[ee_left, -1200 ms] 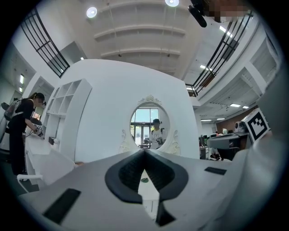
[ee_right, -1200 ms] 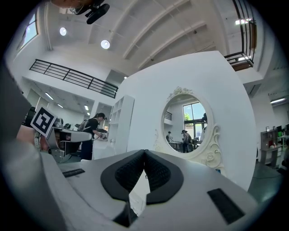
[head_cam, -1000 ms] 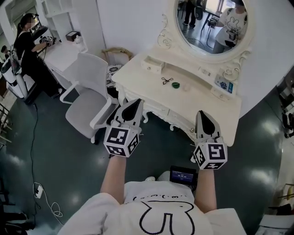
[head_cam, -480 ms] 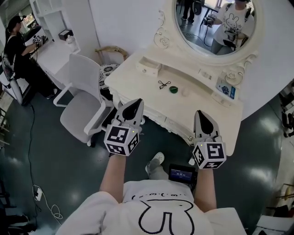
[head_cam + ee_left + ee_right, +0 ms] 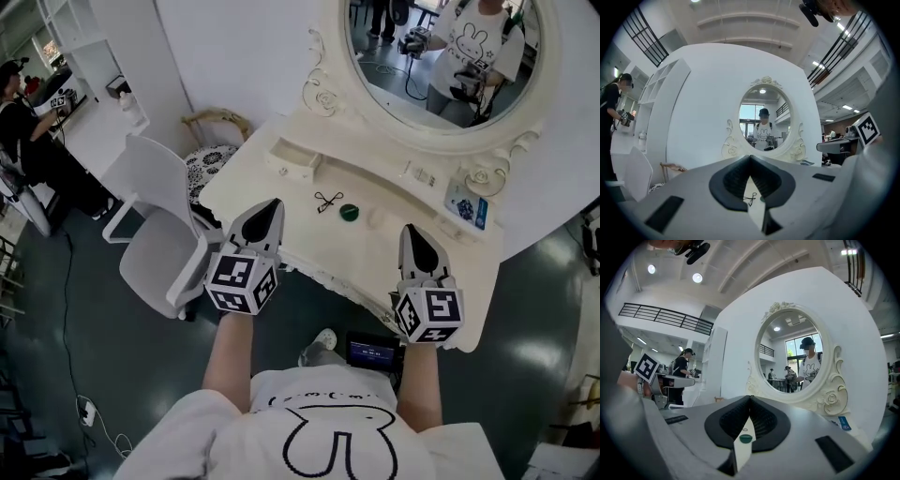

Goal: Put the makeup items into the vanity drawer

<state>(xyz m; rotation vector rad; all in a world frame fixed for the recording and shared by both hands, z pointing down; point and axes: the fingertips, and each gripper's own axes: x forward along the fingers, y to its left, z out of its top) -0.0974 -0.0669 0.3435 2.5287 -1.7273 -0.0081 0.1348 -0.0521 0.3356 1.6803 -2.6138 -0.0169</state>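
A cream vanity table with an oval mirror stands ahead of me. On its top lie a small black wiry item and a round green item. A little raised drawer sits at the back left of the top. My left gripper hovers over the table's front left edge, shut and empty. My right gripper hangs over the front right edge, also shut and empty. The left gripper view shows the black item below the left gripper; the right gripper view shows the green item under the right gripper.
A white chair and a stool with a patterned cushion stand left of the vanity. A blue card leans at the table's back right. A person works at a white desk far left. A cable lies on the dark floor.
I have come closer to the vanity: both grippers, earlier short of the table's front, now reach over its front edge. Both stay shut.
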